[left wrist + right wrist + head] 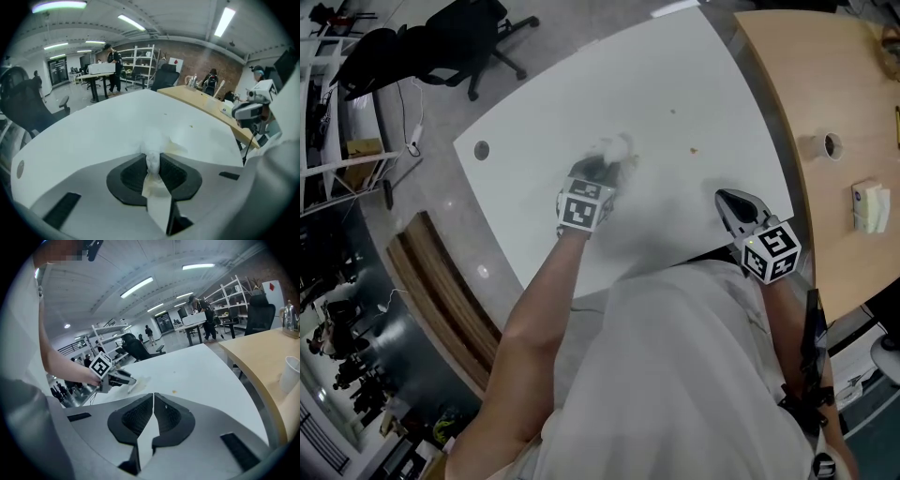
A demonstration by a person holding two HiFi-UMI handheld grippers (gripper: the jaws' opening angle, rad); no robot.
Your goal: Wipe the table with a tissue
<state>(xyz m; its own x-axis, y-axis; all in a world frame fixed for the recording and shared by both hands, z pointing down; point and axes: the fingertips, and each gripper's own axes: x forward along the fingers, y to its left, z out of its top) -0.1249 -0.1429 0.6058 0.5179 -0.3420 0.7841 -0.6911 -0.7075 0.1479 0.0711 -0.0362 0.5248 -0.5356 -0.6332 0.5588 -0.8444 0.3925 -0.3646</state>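
Since the tissue is soft, light and easily torn, my left tool pinches its bunched middle at centre frame; my right tool is shut, empty.

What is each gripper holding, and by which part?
The left gripper pinches the tissue by a bunched-up part; the rest spreads on the white table ahead of the jaws. The right gripper has its jaws together, holding nothing.

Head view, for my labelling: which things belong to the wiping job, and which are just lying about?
In the job: tissue, left gripper clamping it, white table, brown crumb.
Lying about: white cup, pale pad, office chair.
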